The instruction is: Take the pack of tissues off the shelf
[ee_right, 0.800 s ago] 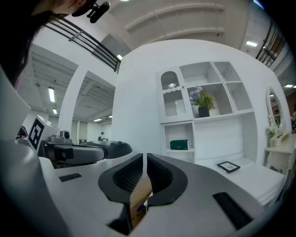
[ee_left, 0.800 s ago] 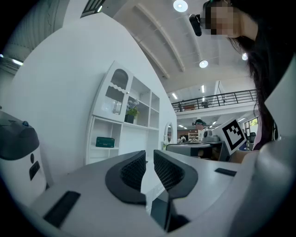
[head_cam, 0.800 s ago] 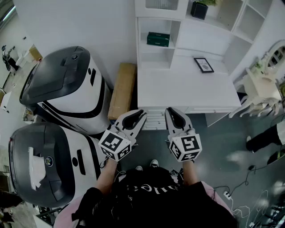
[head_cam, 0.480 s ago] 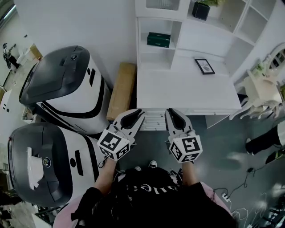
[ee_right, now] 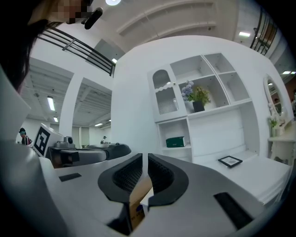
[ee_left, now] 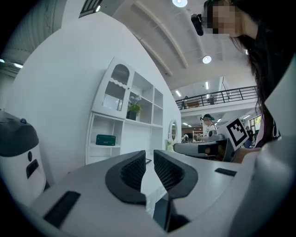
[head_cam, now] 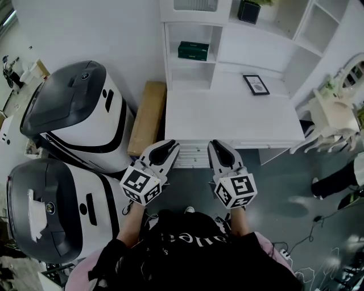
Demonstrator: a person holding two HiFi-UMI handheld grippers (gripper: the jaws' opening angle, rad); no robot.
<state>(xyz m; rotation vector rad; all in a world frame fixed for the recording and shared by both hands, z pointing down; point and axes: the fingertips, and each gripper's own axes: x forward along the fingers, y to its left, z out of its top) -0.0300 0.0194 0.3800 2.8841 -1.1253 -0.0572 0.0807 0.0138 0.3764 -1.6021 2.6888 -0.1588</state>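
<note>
The pack of tissues (head_cam: 193, 50) is a dark green box lying in the open lower-left compartment of the white shelf unit (head_cam: 170, 62) behind the desk. It also shows in the left gripper view as the tissue pack (ee_left: 106, 140) and in the right gripper view as the tissue pack (ee_right: 175, 142), far ahead of the jaws. My left gripper (head_cam: 165, 149) and right gripper (head_cam: 216, 149) hang side by side in front of the desk's near edge, well short of the shelf. Both are shut with nothing between the jaws, as the left gripper (ee_left: 149, 157) and right gripper (ee_right: 144, 162) show close up.
The white desk (head_cam: 227, 122) carries a small framed picture (head_cam: 256, 84). A potted plant (head_cam: 248, 10) stands on an upper shelf. Two big grey-and-white machines (head_cam: 74, 113) (head_cam: 51, 210) fill the left, with a cardboard box (head_cam: 147, 116) beside the desk. A white chair (head_cam: 330, 122) stands at right.
The desk and shelf have slid a little left and down in the head view, and both grippers shifted slightly left. Their jaws stay shut.
</note>
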